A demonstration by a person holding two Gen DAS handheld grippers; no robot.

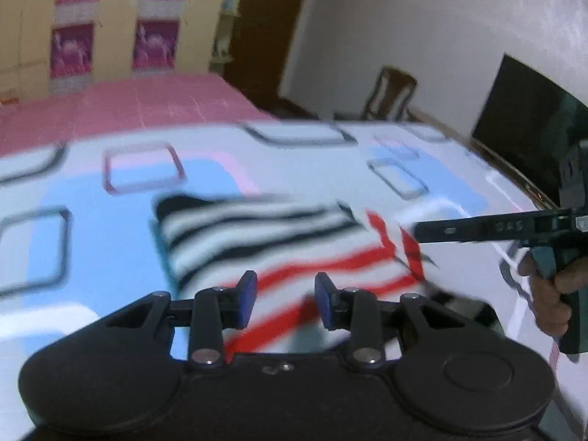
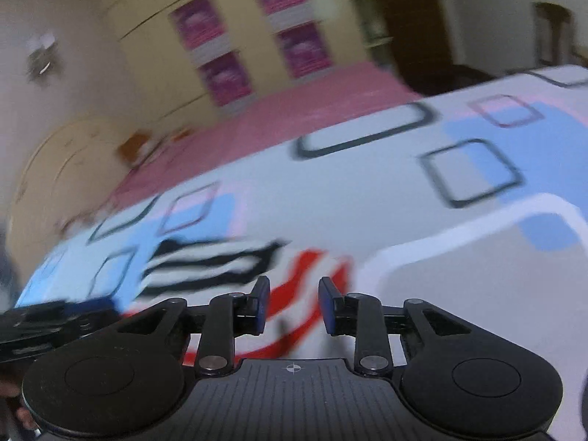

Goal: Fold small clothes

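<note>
Hovering low over the bed, my left gripper (image 1: 283, 300) has its blue-padded fingers (image 1: 248, 299) parted with nothing between them; my right gripper (image 2: 294, 305) is spread much the same and just as empty. Right under and beyond both sets of fingers lies the small striped garment (image 1: 279, 246), spread on the patterned bedsheet (image 1: 110, 198): white cloth with black stripes on the part farther from me and to the left, red stripes on the part nearer the fingers. Motion blur smears its edges, so I cannot tell how it is folded. In the left wrist view, my right hand (image 1: 551, 294) holds the other gripper's handle at the right edge, its long dark body reaching in over the garment's red corner. Farther off, a pink sheet (image 1: 121, 103) covers the rest of the bed, then a yellow cupboard with pink panels (image 1: 73, 14), a wooden chair (image 1: 391, 95) and a dark screen (image 1: 525, 125) against the white wall.
</note>
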